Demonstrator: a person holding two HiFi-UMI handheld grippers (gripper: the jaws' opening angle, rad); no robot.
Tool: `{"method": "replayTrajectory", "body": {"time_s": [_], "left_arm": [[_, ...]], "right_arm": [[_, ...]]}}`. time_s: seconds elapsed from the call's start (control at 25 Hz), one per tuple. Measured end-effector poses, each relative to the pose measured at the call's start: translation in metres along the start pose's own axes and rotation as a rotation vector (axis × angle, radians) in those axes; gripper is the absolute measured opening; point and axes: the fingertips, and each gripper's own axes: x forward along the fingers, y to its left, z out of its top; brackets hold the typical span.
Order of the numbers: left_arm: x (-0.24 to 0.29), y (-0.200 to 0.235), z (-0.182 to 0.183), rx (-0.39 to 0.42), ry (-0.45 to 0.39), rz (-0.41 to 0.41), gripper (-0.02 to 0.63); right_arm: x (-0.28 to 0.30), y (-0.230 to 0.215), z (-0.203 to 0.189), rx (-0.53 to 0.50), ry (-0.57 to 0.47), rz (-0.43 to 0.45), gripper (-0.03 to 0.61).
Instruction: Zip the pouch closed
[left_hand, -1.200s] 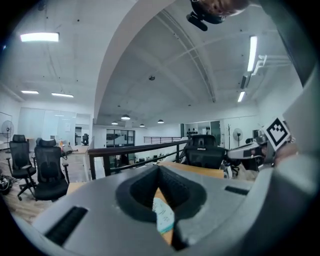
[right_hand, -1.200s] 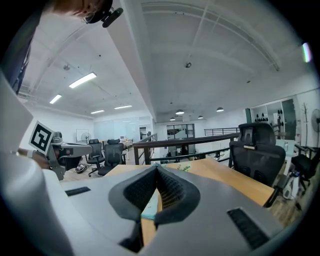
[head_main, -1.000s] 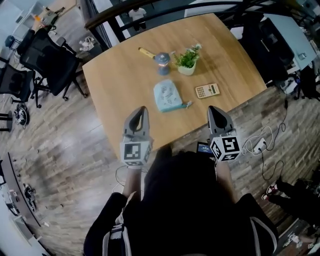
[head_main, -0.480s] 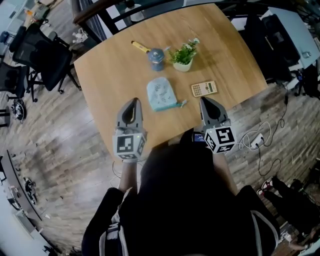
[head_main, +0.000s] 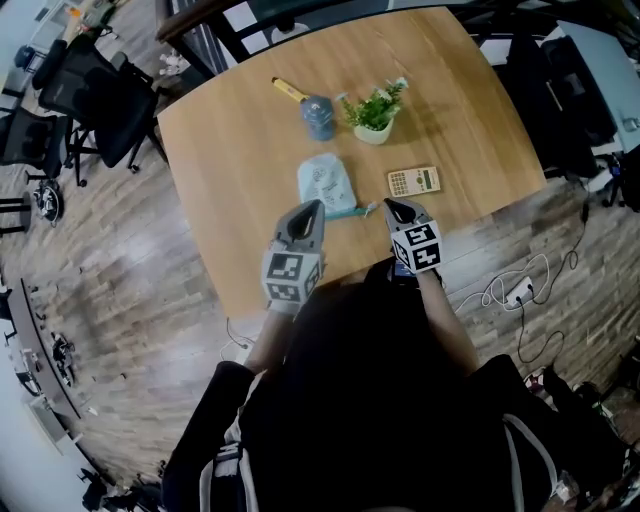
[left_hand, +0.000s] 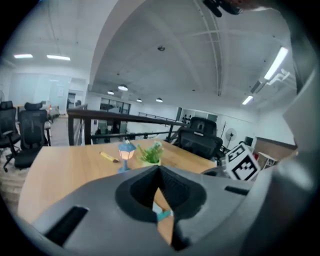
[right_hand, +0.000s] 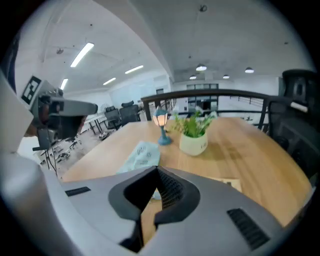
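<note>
The light blue pouch (head_main: 326, 186) lies flat on the wooden table (head_main: 230, 150), its teal zipper pull (head_main: 361, 211) sticking out at its near right corner. My left gripper (head_main: 312, 206) hovers over the pouch's near edge, jaws shut on nothing. My right gripper (head_main: 388, 205) is just right of the zipper pull, also shut and empty. In the left gripper view only a teal sliver of the pouch (left_hand: 162, 215) shows in the gap behind the shut left gripper (left_hand: 159, 168). The right gripper view has the pouch (right_hand: 142, 155) ahead to the left of the right gripper (right_hand: 157, 170).
Behind the pouch stand a small blue lamp (head_main: 318, 116) and a potted plant (head_main: 374, 115), with a yellow object (head_main: 291, 92) further back. A calculator (head_main: 413, 181) lies right of the pouch. Office chairs (head_main: 95, 95) stand left of the table.
Both grippers have moved forward from the table's near edge and drawn closer together, now reaching the pouch's near side. The pouch has not moved.
</note>
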Motion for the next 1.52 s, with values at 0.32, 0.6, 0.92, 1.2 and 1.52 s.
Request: {"method": "replayTrajectory", "body": {"time_s": [0.32,0.6,0.92,1.2,1.52], "left_arm": [[0.050,-0.049,-0.090,-0.067,0.248,-0.092,0.000],[0.064,-0.070,-0.147,-0.088,0.430,-0.148,0.000],[0.126,-0.066,-0.195,-0.216,0.620,-0.128,0.011],[0.133,-0.049,-0.204,-0.151,0.681,0.004,0.047],[0.137,-0.043,-0.209,-0.128,0.720,0.036,0.066]], "right_arm": [[0.094,-0.006,-0.086,-0.005,0.282,0.091,0.014],[0.101,-0.009,-0.093,0.108,0.291,0.135,0.014],[0.099,-0.006,-0.091,0.116,0.251,0.151,0.014],[0.101,-0.006,-0.090,0.097,0.250,0.156,0.014],[0.099,-0.005,-0.088,0.092,0.240,0.153,0.014]]}}
